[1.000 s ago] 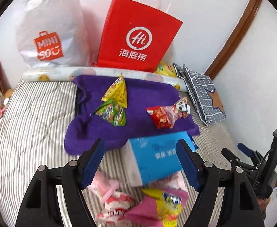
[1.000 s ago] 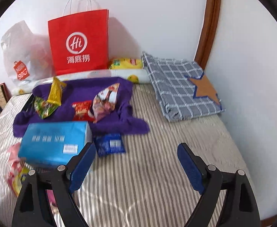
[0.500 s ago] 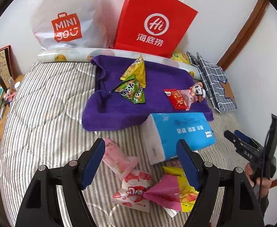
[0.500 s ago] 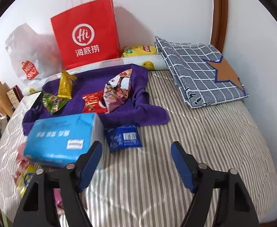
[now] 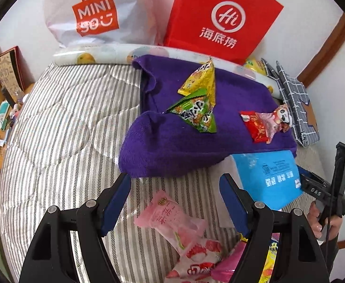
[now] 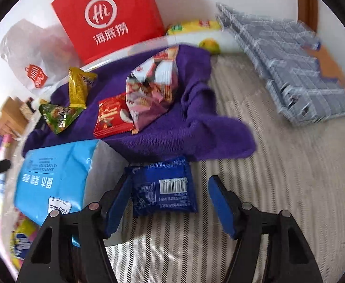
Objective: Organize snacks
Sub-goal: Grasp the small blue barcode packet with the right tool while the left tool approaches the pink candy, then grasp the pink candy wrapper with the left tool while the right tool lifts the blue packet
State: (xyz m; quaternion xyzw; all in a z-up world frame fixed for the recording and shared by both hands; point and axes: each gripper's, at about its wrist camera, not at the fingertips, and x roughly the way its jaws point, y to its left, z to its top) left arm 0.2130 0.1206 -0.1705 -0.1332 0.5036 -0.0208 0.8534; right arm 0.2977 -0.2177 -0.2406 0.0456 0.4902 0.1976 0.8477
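Lying flat, blue snack packet (image 6: 164,186) — long axis crosswise — between spread fingers (image 6: 222,208).

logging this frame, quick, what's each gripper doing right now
Left gripper: open, holding nothing, above the pink snack packet.
Right gripper: open, holding nothing, fingers either side of the blue snack packet.

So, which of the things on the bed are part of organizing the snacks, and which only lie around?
For the job:
- blue snack packet, between the open right claw
- pink snack packet, ahead of the open left claw
- yellow packet, green packet and red packet on the purple towel

Only lying around:
- blue tissue pack
- checked grey cloth
- red paper bag
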